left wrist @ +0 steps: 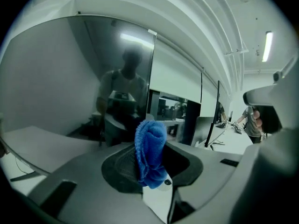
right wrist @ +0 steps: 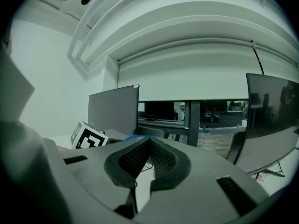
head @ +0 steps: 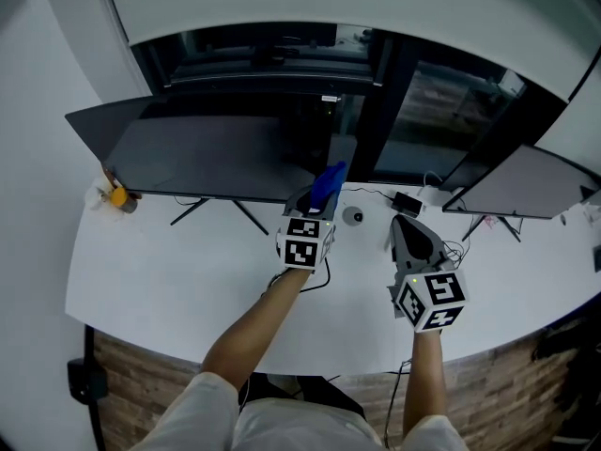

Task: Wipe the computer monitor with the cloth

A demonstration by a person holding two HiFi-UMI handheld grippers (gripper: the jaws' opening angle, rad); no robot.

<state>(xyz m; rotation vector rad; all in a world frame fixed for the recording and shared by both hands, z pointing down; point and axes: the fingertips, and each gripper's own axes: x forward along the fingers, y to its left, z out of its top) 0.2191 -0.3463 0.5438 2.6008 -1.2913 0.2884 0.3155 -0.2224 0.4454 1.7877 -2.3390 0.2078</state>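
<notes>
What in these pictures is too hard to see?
- Head view: the orange thing at the table's left end is too small to name.
- Head view: whether the cloth touches the monitor; the steep angle hides any gap.
- Left gripper view: the cloth covers the jaw tips.

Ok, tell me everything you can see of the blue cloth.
The blue cloth looks like soft microfibre, bunched into a folded wad. The left tongs are shut on it, its top sticking out past their tips, near the lower right corner of the left monitor. Whether it touches the screen is unclear.
</notes>
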